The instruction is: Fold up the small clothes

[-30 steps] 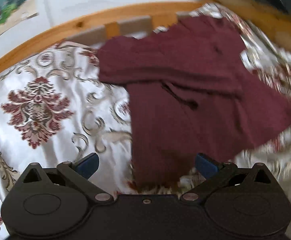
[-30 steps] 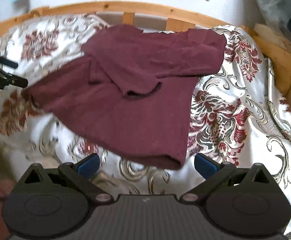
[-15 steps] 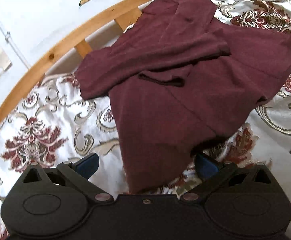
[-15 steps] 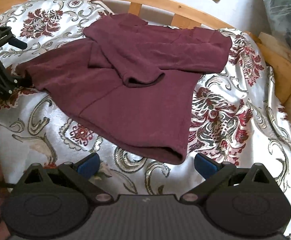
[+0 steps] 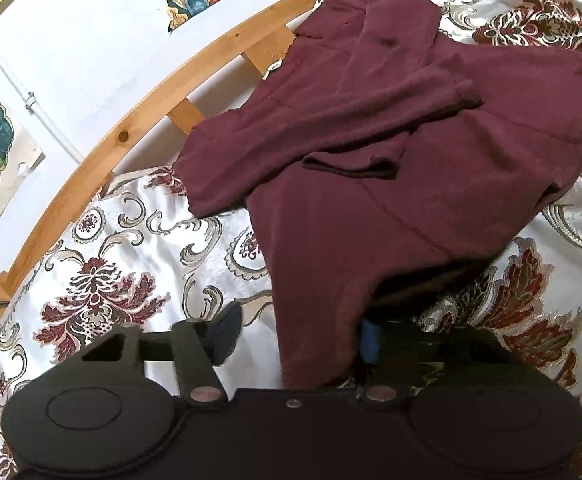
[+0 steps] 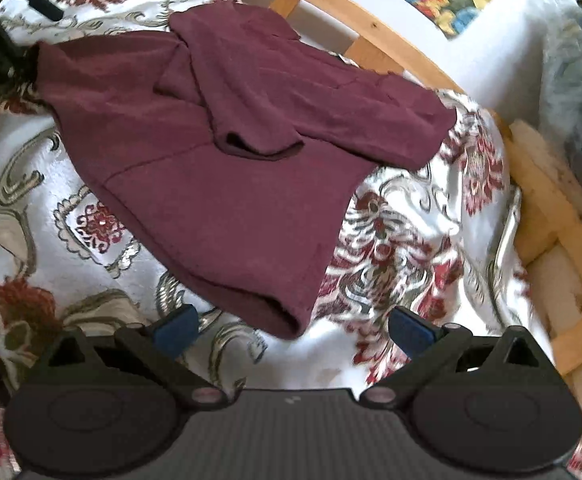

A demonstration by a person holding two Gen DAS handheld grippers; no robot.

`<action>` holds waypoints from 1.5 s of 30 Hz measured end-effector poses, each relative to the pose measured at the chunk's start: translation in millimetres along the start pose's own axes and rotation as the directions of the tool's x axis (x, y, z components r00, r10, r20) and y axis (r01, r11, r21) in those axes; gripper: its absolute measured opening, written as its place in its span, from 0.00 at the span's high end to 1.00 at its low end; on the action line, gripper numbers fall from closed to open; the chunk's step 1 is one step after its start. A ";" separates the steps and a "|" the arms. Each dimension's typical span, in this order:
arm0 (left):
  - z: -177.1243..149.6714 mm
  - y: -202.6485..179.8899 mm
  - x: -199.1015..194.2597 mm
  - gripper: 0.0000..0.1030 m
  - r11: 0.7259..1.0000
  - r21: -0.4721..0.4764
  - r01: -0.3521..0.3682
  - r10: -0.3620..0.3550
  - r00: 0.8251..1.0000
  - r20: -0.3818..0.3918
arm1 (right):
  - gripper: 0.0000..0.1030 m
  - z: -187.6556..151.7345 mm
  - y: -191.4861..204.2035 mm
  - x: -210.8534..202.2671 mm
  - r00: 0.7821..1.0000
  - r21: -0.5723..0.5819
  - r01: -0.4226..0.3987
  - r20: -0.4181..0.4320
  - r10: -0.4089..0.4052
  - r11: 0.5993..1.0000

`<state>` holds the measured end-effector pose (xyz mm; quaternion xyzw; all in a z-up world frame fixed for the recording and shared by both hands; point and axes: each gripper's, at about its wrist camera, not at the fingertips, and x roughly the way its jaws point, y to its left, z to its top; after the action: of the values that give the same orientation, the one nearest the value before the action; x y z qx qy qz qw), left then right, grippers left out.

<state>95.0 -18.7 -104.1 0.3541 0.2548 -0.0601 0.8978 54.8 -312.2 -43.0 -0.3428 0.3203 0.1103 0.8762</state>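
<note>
A small maroon shirt [image 5: 371,152] lies spread on a patterned bed cover, both sleeves folded across its front. My left gripper [image 5: 299,336] has its jaws partly closed around the shirt's lower hem corner [image 5: 319,344], with the cloth between the blue pads but a gap left beside it. In the right wrist view the shirt [image 6: 231,140] lies ahead, and the left gripper [image 6: 7,56] shows at its far left hem corner. My right gripper [image 6: 291,332] is open and empty, just short of the shirt's other hem corner [image 6: 283,316].
The white cover with red floral patterns [image 5: 103,292] spreads over the bed. A curved wooden bed rail [image 5: 131,120] runs behind the shirt, with a white wall and posters beyond. More wooden frame [image 6: 563,232] lies at the right.
My left gripper moved forward onto the shirt's hem corner and its jaws narrowed around the cloth. My right gripper came closer to the other hem corner and stayed open.
</note>
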 end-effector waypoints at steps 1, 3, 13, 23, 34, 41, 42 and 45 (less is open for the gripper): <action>0.0 -0.7 -0.5 0.49 1.000 0.003 -0.002 0.002 1.000 0.003 | 0.00 0.7 0.1 1.4 1.000 -0.013 0.005 0.009 -0.005 1.000; -0.5 -1.2 -0.2 0.56 1.000 0.004 -0.002 0.002 1.000 -0.001 | 0.08 1.8 -0.3 4.5 1.000 -0.034 0.005 0.023 -0.004 0.999; -2.7 2.7 -7.6 0.94 0.999 -0.029 0.038 -0.037 0.999 0.021 | 0.87 -2.2 9.5 -2.1 0.995 -0.058 -0.056 0.082 0.061 0.997; 12.7 37.9 -66.4 0.95 0.994 -0.102 0.048 -0.040 0.996 0.083 | 0.90 3.8 -7.6 -70.6 0.971 0.019 0.015 0.237 -0.019 1.000; 9.4 80.9 -171.6 0.95 0.941 -0.271 0.202 -0.187 0.979 0.080 | 0.91 -4.8 -39.2 -178.9 0.965 0.105 -0.116 0.249 0.087 0.988; 8.7 92.8 -191.2 0.95 0.883 -0.397 0.251 -0.232 0.968 0.095 | 0.90 -1.0 -50.1 -205.6 0.965 0.147 -0.103 0.254 0.063 0.984; 13.1 96.7 -186.9 0.95 0.876 -0.415 0.244 -0.219 0.970 0.106 | 0.90 2.6 -53.0 -202.4 0.965 0.153 -0.100 0.257 0.058 0.983; 29.0 107.2 -170.1 0.95 0.866 -0.454 0.211 -0.169 0.977 0.131 | 0.90 17.9 -66.6 -184.2 0.960 0.167 -0.083 0.278 0.033 0.982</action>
<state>-8.9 29.1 63.8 0.0989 0.2563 -0.1008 0.9562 -50.9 -344.7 119.7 -0.2354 0.2144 0.1535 0.9354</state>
